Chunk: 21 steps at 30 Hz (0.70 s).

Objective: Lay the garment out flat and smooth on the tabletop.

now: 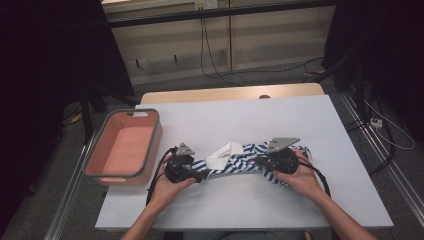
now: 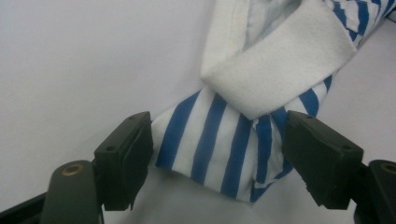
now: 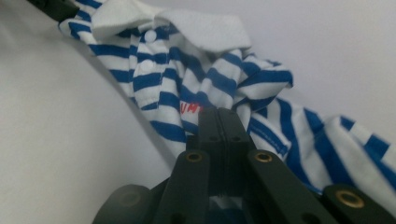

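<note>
Blue-and-white striped cotton polo shirt [image 1: 240,162], bunched near the tabletop's [image 1: 300,120] front edge. Right gripper [image 3: 219,122] is clamped on its fabric; left gripper [image 2: 217,154] stands wide, straddling a striped end. Advisable: close left fully before lifting, then draw both apart evenly.

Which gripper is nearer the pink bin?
Left. The left gripper sits just right of the pink bin, at the striped shirt's near end. The right gripper is further right, at the shirt's far end.
</note>
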Available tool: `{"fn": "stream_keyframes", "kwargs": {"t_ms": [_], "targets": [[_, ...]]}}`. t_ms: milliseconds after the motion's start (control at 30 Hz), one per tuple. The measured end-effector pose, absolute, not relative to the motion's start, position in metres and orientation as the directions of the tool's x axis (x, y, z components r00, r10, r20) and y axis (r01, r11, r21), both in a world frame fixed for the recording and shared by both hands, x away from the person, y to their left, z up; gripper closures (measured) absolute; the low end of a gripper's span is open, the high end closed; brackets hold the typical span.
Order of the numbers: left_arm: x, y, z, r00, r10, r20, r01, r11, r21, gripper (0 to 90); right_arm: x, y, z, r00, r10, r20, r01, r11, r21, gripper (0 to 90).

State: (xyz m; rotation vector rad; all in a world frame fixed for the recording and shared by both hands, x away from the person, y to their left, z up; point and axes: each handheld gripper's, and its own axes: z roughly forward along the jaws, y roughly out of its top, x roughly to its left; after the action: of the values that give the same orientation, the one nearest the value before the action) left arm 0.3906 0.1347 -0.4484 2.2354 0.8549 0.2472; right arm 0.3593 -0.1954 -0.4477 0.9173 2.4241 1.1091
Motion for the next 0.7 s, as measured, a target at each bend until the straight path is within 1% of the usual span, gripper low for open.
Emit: {"fn": "stream_keyframes", "kwargs": {"t_ms": [100,300,433,500,567,633,700], "targets": [[0.391,0.135,-0.448,0.764,0.641,-0.071,0.504,-0.524,0.687,25.0,0.358,-0.196,-0.455,-0.741,0.672,-0.011,0.431,0.488,0.759,89.6],[0.393,0.138,-0.448,0.76,0.645,-0.073,0.509,-0.522,0.685,25.0,0.356,-0.193,-0.455,-0.749,0.662,-0.003,0.433,0.493,0.754,87.7],[0.394,0.14,-0.448,0.755,0.652,-0.078,0.514,-0.512,0.688,24.9,0.361,-0.2,-0.447,-0.725,0.689,0.007,0.434,0.448,0.781,76.0],[0.394,0.14,-0.448,0.753,0.653,-0.081,0.514,-0.507,0.692,24.9,0.365,-0.203,-0.441,-0.709,0.705,0.011,0.432,0.422,0.797,72.3],[0.394,0.139,-0.448,0.754,0.652,-0.084,0.516,-0.508,0.69,24.9,0.37,-0.206,-0.434,-0.694,0.719,0.013,0.431,0.402,0.808,72.2],[0.395,0.139,-0.449,0.754,0.652,-0.083,0.517,-0.51,0.688,24.8,0.377,-0.207,-0.429,-0.675,0.738,0.008,0.43,0.385,0.817,74.8],[0.394,0.138,-0.449,0.753,0.652,-0.082,0.516,-0.51,0.688,24.7,0.385,-0.206,-0.428,-0.659,0.752,-0.03,0.428,0.408,0.806,77.1]]}}
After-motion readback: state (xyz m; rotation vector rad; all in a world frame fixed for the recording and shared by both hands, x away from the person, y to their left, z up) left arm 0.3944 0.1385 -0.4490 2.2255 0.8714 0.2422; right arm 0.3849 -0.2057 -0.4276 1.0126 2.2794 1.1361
